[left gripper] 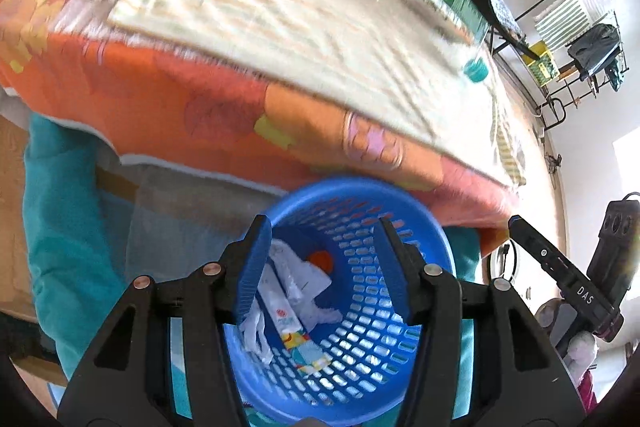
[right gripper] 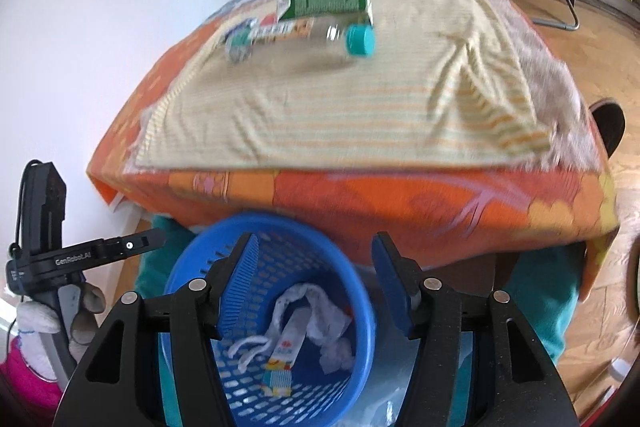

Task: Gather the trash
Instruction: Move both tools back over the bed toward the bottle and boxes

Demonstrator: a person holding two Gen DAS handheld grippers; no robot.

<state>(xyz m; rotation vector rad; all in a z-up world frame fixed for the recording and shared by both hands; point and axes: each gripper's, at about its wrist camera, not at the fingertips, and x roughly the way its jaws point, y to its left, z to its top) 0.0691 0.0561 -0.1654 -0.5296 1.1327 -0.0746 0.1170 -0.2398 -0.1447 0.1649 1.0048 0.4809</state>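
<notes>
The left gripper (left gripper: 320,267) hangs with fingers apart and empty over the blue basket (left gripper: 436,247), which already holds crumpled paper (left gripper: 304,283). The right gripper (right gripper: 312,283) is likewise spread and empty above it. On the bed (right gripper: 360,195), the plastic bottle (right gripper: 296,35) looks light, smooth and prone to rolling; take it across the middle. The green carton (right gripper: 324,1) beside it seems crushable.
</notes>
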